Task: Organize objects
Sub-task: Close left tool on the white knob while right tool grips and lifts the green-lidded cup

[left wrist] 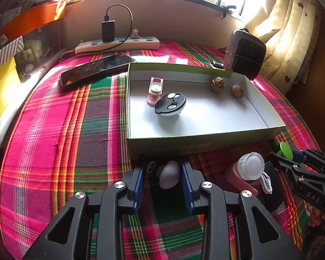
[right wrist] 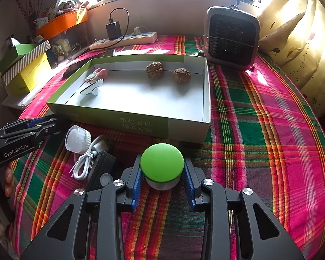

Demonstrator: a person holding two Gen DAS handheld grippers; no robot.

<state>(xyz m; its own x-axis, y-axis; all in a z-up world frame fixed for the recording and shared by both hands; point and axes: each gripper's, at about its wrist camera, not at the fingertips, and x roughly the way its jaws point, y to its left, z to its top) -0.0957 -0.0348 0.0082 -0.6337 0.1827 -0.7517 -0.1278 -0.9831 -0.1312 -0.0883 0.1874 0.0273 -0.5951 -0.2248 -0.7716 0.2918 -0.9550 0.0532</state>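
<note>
A shallow green-sided box [left wrist: 205, 145] [right wrist: 140, 125] lies on the plaid cloth. It holds two walnuts [left wrist: 217, 85] [right wrist: 155, 69], a pink item [left wrist: 155, 90] and a black-topped round item [left wrist: 171, 104]. My left gripper [left wrist: 162, 173] sits just before the box's near wall, its fingers around a small grey oval object [left wrist: 170, 176]; contact is unclear. My right gripper [right wrist: 162, 173] is closed around a green-capped round jar [right wrist: 161, 162], low over the cloth before the box. A pink bottle with a white cap [left wrist: 250, 166] [right wrist: 78, 138], a white cable [right wrist: 84, 162] and a black block [right wrist: 101, 171] lie between the grippers.
A phone [left wrist: 95, 69], a power strip with charger [left wrist: 117, 43] and a small fan heater [right wrist: 231, 36] stand behind the box. Yellow and striped boxes [right wrist: 26, 65] and an orange tray [right wrist: 62, 21] are at the left. Curtains hang at the right.
</note>
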